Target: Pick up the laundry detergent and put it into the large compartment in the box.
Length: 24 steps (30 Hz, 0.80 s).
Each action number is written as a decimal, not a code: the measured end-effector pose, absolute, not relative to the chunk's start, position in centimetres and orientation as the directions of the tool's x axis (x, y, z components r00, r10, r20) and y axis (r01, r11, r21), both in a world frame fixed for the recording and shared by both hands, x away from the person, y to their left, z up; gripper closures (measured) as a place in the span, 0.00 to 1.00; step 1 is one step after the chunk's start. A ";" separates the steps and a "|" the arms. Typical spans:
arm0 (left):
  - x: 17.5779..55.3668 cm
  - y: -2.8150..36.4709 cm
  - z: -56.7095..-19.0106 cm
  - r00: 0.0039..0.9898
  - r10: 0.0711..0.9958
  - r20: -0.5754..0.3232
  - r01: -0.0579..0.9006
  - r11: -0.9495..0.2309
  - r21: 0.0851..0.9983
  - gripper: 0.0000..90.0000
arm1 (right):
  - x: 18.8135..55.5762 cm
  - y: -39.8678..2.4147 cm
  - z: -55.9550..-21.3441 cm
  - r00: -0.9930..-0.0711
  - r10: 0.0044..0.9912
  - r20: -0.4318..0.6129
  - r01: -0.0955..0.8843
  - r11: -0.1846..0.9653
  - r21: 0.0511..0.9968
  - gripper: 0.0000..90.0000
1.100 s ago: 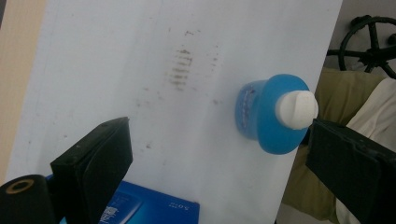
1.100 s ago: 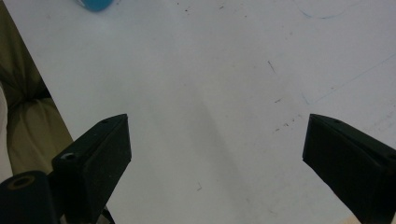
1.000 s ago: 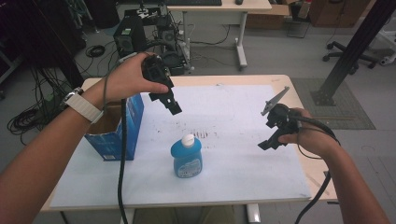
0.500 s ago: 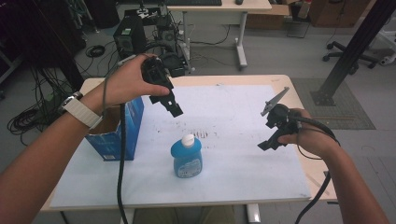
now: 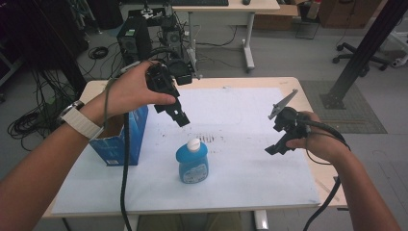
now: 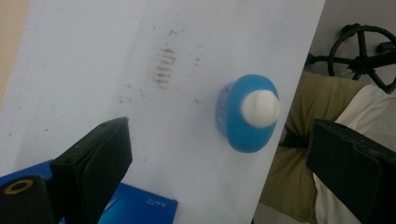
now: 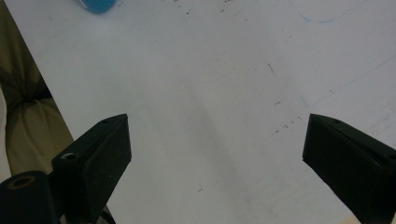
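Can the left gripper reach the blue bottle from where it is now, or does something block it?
Probably yes. The left gripper hovers open above the blue bottle, and nothing lies between them; the blue box stands off to the side.

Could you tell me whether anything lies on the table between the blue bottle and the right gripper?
Nothing does: in the high view, only bare white table sheet stretches between the blue bottle and the right gripper, which is held above it, jaws open.

A wooden table [image 5: 308,98] carries a white sheet [image 5: 250,144], blue bottle [image 5: 192,161] and blue box [image 5: 122,142].
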<state>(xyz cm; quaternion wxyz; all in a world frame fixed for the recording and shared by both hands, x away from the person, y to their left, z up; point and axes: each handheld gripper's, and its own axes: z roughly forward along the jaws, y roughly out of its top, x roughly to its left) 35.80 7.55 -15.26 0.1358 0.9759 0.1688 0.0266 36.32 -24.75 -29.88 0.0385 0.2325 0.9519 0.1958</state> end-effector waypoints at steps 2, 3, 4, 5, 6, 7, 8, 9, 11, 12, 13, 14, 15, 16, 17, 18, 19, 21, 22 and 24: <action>35.6 7.4 -15.3 0.942 0.336 0.007 0.321 -0.907 0.274 0.08 | 36.3 -24.7 -29.9 -0.889 0.457 0.019 0.428 0.815 0.391 0.09; 35.4 7.3 -15.3 0.942 0.336 0.005 0.322 -0.906 0.275 0.08 | 36.3 -24.7 -29.9 -0.889 0.457 0.018 0.427 0.816 0.390 0.09; 35.3 7.3 -15.3 0.942 0.336 0.004 0.322 -0.906 0.274 0.08 | 36.3 -24.7 -29.9 -0.891 0.454 0.017 0.424 0.817 0.391 0.09; 35.3 7.3 -15.3 0.941 0.339 0.003 0.325 -0.905 0.275 0.08 | 36.2 -24.7 -29.9 -0.891 0.454 0.017 0.424 0.816 0.392 0.09; 35.3 7.3 -15.3 0.941 0.339 0.003 0.325 -0.905 0.275 0.08 | 36.2 -24.7 -29.9 -0.890 0.455 0.018 0.425 0.816 0.393 0.09; 35.2 7.2 -15.3 0.940 0.340 0.003 0.326 -0.904 0.276 0.08 | 36.2 -24.7 -29.8 -0.890 0.455 0.017 0.424 0.816 0.394 0.09; 35.0 7.2 -15.3 0.939 0.343 0.004 0.329 -0.904 0.273 0.08 | 36.2 -24.7 -29.8 -0.891 0.454 0.015 0.422 0.817 0.394 0.09; 35.0 7.2 -15.3 0.939 0.343 0.005 0.329 -0.904 0.273 0.08 | 36.2 -24.7 -29.8 -0.890 0.456 0.015 0.424 0.815 0.395 0.09; 34.9 7.2 -15.4 0.940 0.340 0.001 0.327 -0.905 0.270 0.08 | 36.1 -24.7 -29.8 -0.890 0.456 0.014 0.424 0.815 0.395 0.09; 34.8 7.1 -15.5 0.942 0.337 -0.004 0.325 -0.905 0.273 0.08 | 36.1 -24.8 -29.8 -0.890 0.456 0.014 0.425 0.816 0.393 0.09; 34.8 7.1 -15.5 0.941 0.338 -0.005 0.326 -0.904 0.275 0.08 | 36.1 -24.8 -29.8 -0.890 0.456 0.013 0.424 0.816 0.392 0.09; 34.8 7.1 -15.5 0.941 0.338 -0.005 0.326 -0.904 0.275 0.08 | 36.1 -24.8 -29.8 -0.890 0.456 0.013 0.424 0.816 0.392 0.09; 34.8 7.2 -15.6 0.939 0.344 -0.007 0.332 -0.902 0.277 0.08 | 36.0 -24.8 -29.8 -0.890 0.456 0.013 0.425 0.818 0.389 0.09; 34.8 7.2 -15.6 0.938 0.345 -0.009 0.334 -0.901 0.276 0.08 | 36.0 -24.8 -29.8 -0.890 0.455 0.014 0.424 0.817 0.391 0.09; 34.8 7.2 -15.6 0.938 0.345 -0.009 0.334 -0.901 0.276 0.08 | 36.0 -24.8 -29.8 -0.890 0.455 0.014 0.424 0.817 0.391 0.09; 34.7 7.2 -15.8 0.938 0.346 -0.020 0.338 -0.901 0.271 0.08 | 36.0 -25.0 -29.7 -0.889 0.458 0.010 0.425 0.816 0.392 0.09; 34.7 7.2 -15.8 0.938 0.346 -0.020 0.338 -0.901 0.271 0.08 | 36.0 -25.0 -29.7 -0.889 0.458 0.010 0.425 0.816 0.392 0.09; 34.6 7.2 -16.0 0.937 0.349 -0.024 0.342 -0.901 0.267 0.08 | 35.9 -25.1 -29.6 -0.887 0.463 0.009 0.428 0.813 0.396 0.09; 34.6 7.2 -16.0 0.937 0.349 -0.024 0.342 -0.901 0.267 0.08 | 35.9 -25.1 -29.6 -0.887 0.462 0.009 0.428 0.813 0.396 0.09; 34.5 7.1 -16.2 0.937 0.346 -0.035 0.343 -0.900 0.269 0.08 | 35.9 -25.1 -29.6 -0.886 0.463 0.009 0.429 0.813 0.394 0.09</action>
